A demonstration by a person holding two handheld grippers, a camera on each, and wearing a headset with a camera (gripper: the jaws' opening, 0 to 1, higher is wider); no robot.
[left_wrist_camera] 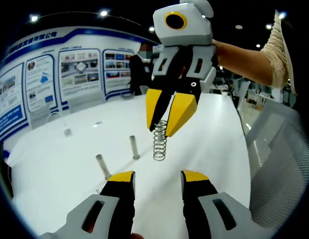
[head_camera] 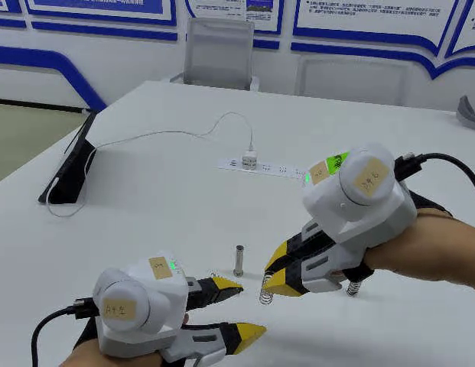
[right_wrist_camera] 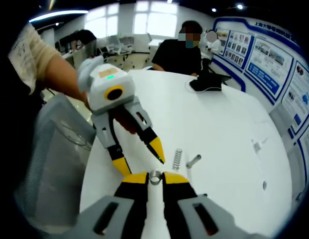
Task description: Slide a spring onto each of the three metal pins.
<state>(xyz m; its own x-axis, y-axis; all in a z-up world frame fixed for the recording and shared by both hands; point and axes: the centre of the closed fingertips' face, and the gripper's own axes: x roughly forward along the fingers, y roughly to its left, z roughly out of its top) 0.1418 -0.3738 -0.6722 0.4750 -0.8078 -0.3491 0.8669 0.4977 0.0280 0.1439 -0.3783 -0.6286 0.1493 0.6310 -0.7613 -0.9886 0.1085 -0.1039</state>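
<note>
On white table, pin, power strip, blue wall panels

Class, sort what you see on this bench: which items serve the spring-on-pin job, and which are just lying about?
Job: right gripper, the spring it holds, second spring, metal pins, open left gripper.
Lying about: power strip, white cable, tablet, chair.

Office showroom: wall display boards
</note>
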